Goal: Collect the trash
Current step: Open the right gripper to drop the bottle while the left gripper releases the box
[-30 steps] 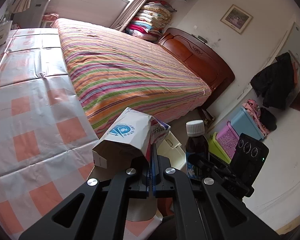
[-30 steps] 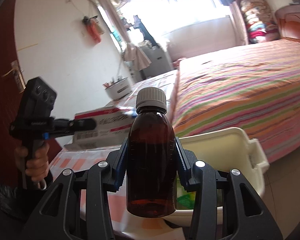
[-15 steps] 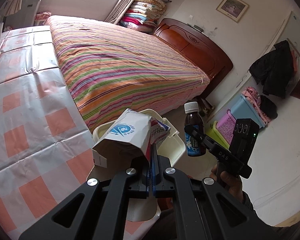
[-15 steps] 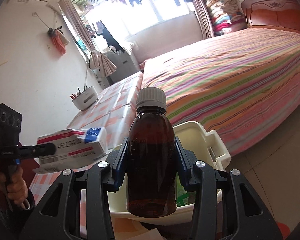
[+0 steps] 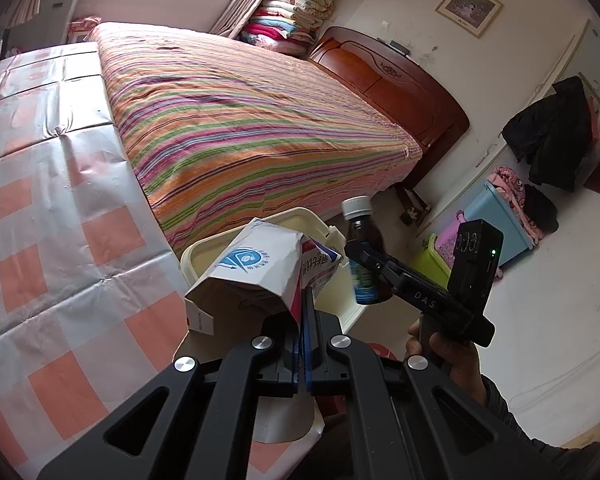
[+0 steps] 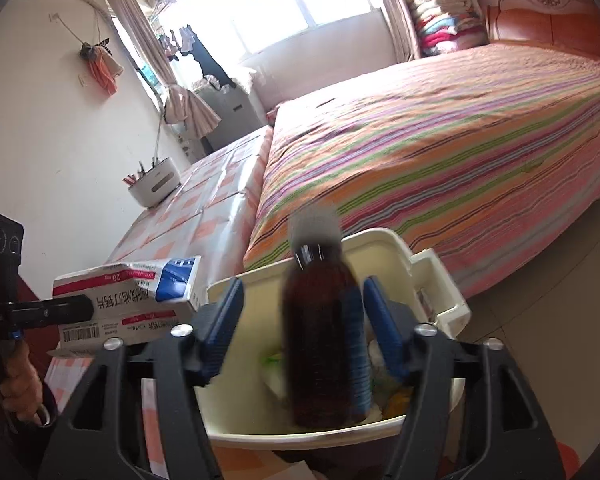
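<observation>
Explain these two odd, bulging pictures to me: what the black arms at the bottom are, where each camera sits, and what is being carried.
There is no robot. A person holds a black two-finger tool in each hand, with a wide-angle camera on each looking along its fingers.

The left tool is shut on a white medicine box, seen from the side in the right-hand view.

The right tool is opening: its blue pads stand clear of the brown bottle, which looks blurred, probably dropping into the cream bin below. Other scraps already lie in the bin.

A checked tablecloth and a striped bed lie behind.
</observation>
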### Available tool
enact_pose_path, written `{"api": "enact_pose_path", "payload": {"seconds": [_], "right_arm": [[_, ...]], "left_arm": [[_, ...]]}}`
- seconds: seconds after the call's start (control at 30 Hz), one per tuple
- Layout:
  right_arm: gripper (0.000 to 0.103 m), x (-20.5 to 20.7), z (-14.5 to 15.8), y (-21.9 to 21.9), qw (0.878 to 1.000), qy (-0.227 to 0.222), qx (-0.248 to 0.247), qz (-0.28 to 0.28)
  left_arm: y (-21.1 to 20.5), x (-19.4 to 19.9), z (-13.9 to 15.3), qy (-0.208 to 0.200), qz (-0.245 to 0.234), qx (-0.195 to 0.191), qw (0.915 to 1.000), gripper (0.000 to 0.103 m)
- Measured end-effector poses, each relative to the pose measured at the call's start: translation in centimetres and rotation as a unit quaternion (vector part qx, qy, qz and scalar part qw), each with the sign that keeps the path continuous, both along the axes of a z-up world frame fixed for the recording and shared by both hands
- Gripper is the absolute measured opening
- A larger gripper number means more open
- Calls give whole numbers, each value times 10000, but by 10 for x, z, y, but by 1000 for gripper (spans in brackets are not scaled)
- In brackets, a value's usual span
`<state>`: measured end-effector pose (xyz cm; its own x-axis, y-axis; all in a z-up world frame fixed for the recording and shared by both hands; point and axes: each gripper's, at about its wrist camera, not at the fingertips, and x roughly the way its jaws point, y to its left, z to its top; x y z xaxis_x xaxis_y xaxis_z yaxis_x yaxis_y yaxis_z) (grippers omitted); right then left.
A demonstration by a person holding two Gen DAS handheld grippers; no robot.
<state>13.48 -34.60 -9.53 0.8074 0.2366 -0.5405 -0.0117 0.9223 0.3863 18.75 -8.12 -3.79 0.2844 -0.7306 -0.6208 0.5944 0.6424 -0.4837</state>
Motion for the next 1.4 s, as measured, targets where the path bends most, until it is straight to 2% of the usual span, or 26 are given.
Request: {"api": "enact_pose_path", "payload": {"seconds": [0.03,0.27,0.37,0.43,0.57,0.83,0.97,1.0,1.03,1.1,1.17,1.27,1.4], "right_arm": [[66,0,1,1,10000,-27,-27,-32],[67,-2,11,-4,9992,-303,192,-185],[67,-14,13,-13,9980,-445,294,-331],[73,-25,18,-30,9965,-593,356,-470],[74,-40,24,-39,9938,-777,441,-656],[75,-46,15,-32,9916,-933,539,-711],[76,-48,16,-30,9907,-1008,598,-697],[76,-50,16,-31,9900,-1044,625,-708],[77,-51,16,-30,9898,-1060,631,-710],[78,-55,17,-33,9893,-1095,646,-717],[79,-57,16,-33,9890,-1103,655,-740],[82,-58,15,-24,9893,-1091,615,-747],[95,-69,21,-5,9893,-1124,463,-809]], "left_arm": [[-1,-1,0,1,-3,5,10000,1],[-13,-5,-2,-14,-78,115,9999,1],[-21,-7,-2,-58,-107,196,9997,1],[-28,-6,-1,-62,-129,224,9996,1],[-41,-4,-2,-134,-127,360,9992,1],[-70,2,-9,-141,-111,593,9981,2],[-80,7,-12,5,-57,649,9979,5],[-83,8,-15,56,-54,737,9972,15],[-85,8,-16,80,-45,789,9968,43],[-84,6,-17,15,102,728,9973,77],[-78,-2,-11,-289,370,667,9967,78],[-73,-9,-4,-544,414,845,9941,79],[-50,-21,7,-750,823,897,9897,79]]}}
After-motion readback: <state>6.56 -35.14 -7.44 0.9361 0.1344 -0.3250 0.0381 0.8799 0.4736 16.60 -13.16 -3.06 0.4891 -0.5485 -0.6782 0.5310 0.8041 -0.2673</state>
